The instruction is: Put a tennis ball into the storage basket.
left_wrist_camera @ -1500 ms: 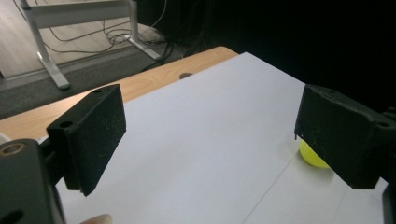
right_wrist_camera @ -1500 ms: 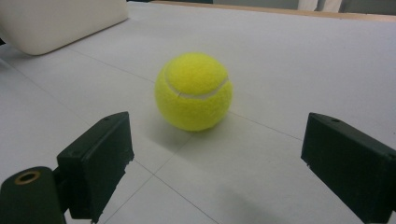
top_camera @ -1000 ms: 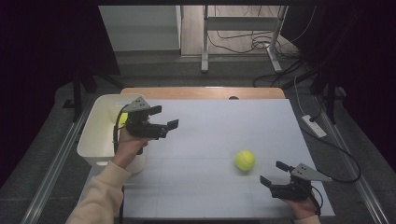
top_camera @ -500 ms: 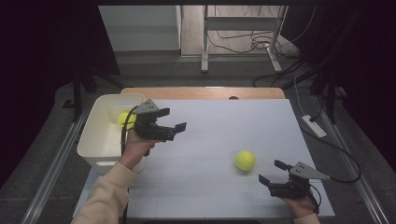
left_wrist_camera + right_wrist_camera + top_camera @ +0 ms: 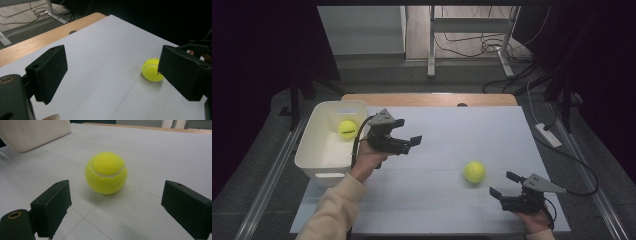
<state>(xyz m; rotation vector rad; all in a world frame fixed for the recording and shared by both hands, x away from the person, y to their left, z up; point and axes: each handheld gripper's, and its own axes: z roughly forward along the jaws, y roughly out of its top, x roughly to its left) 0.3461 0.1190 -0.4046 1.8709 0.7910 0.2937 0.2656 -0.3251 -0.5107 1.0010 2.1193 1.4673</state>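
Tennis ball (image 5: pixel 474 171), bright yellow and fuzzy, lies on the white tabletop (image 5: pixel 452 135) right of centre in the high view, a little above and left of the right gripper (image 5: pixel 503 185). That black two-jaw gripper sits low at the lower right of the frame, in a hand at the table's near edge, with its jaws spread wide and nothing between them. In the right gripper view the ball (image 5: pixel 106 172) rests at the centre of the frame, ahead of the parted jaws and clear of both.

The left gripper (image 5: pixel 412 142), black with a grey three-cornered plate on top, hangs above the table left of centre in the high view, held by a hand in a cream sleeve (image 5: pixel 332 212). Its jaws stand apart and grasp nothing. In the left gripper view the ball (image 5: pixel 152 70) shows at the right of the frame, partly behind the right-hand jaw and well off on the table.

A white rectangular plastic bin (image 5: pixel 314 150) stands at the left of the high view, and a second yellow tennis ball (image 5: pixel 347 129) lies inside it toward its upper right corner.
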